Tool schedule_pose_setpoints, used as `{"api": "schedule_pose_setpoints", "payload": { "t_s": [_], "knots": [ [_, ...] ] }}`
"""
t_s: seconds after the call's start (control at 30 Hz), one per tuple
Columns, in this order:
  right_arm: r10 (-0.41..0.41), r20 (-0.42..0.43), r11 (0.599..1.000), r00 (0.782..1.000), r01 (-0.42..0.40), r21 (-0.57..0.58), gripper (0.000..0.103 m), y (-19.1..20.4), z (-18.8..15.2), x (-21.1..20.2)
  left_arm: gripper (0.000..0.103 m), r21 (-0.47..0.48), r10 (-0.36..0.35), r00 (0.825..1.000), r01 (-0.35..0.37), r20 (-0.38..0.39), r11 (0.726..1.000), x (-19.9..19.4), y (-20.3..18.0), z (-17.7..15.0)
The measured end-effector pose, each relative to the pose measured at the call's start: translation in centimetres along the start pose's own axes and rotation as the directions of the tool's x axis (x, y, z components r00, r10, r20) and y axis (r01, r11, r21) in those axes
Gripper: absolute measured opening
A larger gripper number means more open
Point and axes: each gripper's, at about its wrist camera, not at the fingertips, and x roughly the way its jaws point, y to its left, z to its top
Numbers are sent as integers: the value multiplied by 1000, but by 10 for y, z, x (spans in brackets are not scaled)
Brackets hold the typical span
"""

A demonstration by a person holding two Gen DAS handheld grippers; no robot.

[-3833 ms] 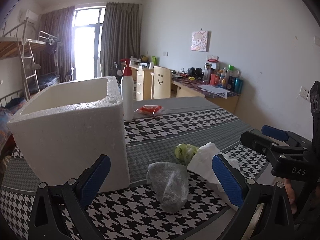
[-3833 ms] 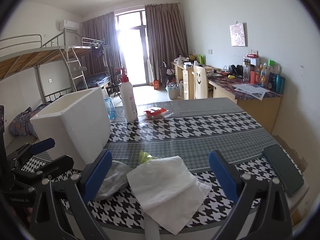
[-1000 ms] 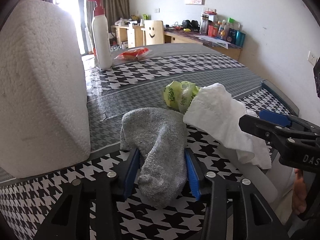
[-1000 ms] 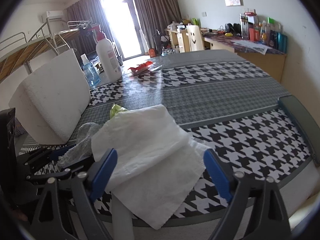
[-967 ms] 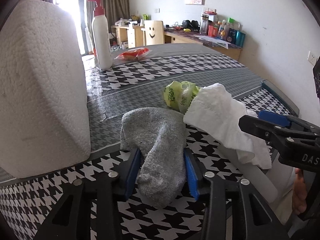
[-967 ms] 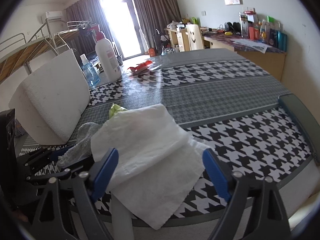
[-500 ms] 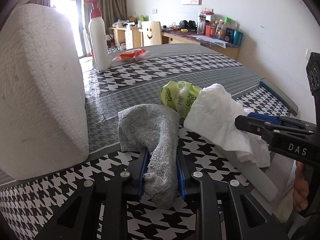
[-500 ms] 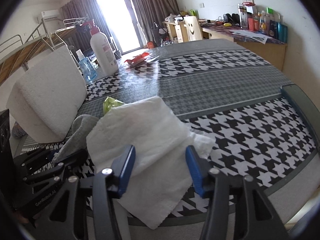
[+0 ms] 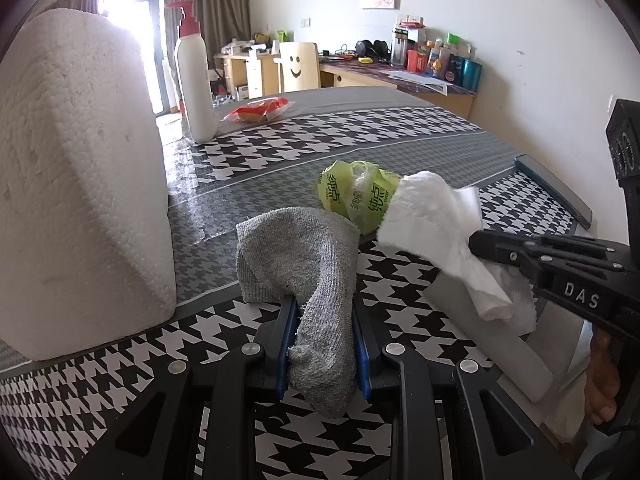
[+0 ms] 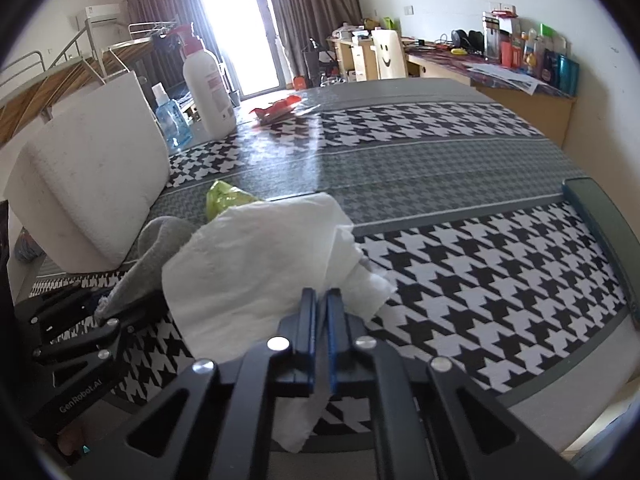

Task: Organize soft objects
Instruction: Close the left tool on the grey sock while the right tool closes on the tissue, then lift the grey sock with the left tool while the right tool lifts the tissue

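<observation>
Pinching a nubby grey sock (image 9: pixel 316 280), left gripper (image 9: pixel 323 344); right gripper (image 10: pixel 321 320) clamps crumpled white tissue (image 10: pixel 256 256).

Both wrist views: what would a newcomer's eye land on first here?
Probably the two grips at the near edge of the houndstooth tablecloth: the left gripper is shut on a grey sock, and the right gripper pinches a crumpled white cloth. Next, the big white foam box looming at the left, with a green crinkled bag just behind the sock and cloth.

Houndstooth table (image 9: pixel 400 136): sock (image 9: pixel 304 264), tissue (image 9: pixel 428 216), box (image 9: pixel 72 184)
</observation>
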Motion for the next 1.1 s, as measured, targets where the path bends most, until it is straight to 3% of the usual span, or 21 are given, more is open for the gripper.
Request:
{"api": "schedule_pose_setpoints", "payload": {
  "t_s": [0.37,0.67,0.87,0.9,0.97,1.03,1.1],
  "knots": [
    [-1,128,1000,992,0,3,6,0,10,-43,26,-9,2,1000,-2,26,1000,-14,5,-1],
    [-71,172,998,983,69,13,6,-9,15,-61,26,-12,9,999,-9,43,1000,-23,8,-5],
    [-104,140,994,985,96,61,7,-22,15,-55,26,-8,6,999,-6,44,1000,-22,6,-5],
    [-108,131,993,985,101,64,12,-24,14,-53,26,-6,7,999,-7,45,1000,-22,5,-4],
    [-119,107,991,987,112,68,34,-26,14,-46,26,-5,7,999,-7,46,1000,-23,5,-4],
    [-111,101,992,989,104,74,63,-27,13,-41,26,-3,9,999,-9,46,1000,-22,4,-3],
    [-98,101,993,990,91,73,66,-28,13,-40,26,-4,6,999,-6,45,1000,-22,5,-3]
  ]
}}
